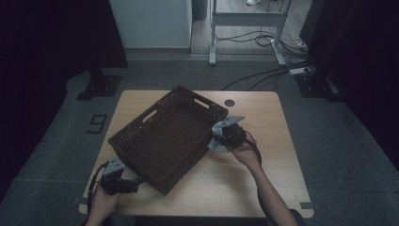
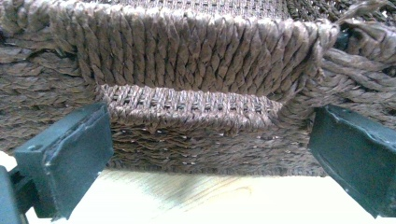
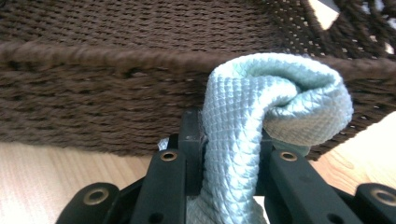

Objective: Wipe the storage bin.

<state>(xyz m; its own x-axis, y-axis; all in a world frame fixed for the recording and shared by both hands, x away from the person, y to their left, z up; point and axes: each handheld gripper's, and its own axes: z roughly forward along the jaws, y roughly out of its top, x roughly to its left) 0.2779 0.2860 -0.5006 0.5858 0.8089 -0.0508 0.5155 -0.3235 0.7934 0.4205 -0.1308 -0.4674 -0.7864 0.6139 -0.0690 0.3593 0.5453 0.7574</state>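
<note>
A dark brown woven basket (image 1: 169, 136) stands slantwise on the wooden table (image 1: 268, 122), with nothing in it. My left gripper (image 1: 137, 182) is at its near left corner, level with the table. In the left gripper view the jaws stand wide open (image 2: 210, 158), facing the basket's wall (image 2: 187, 56) and its handle slot; the pads do not touch it. My right gripper (image 1: 215, 136) is against the basket's right side. In the right gripper view it (image 3: 229, 140) is shut on a pale blue waffle cloth (image 3: 280, 98), which bulges up just before the basket's rim (image 3: 93, 51).
A small round black hole (image 1: 229, 102) sits in the table's far edge. Bare wood lies to the right and at the front of the basket. Beyond the table are a grey floor, cables (image 1: 263, 70), a desk frame (image 1: 247, 19) and black stands.
</note>
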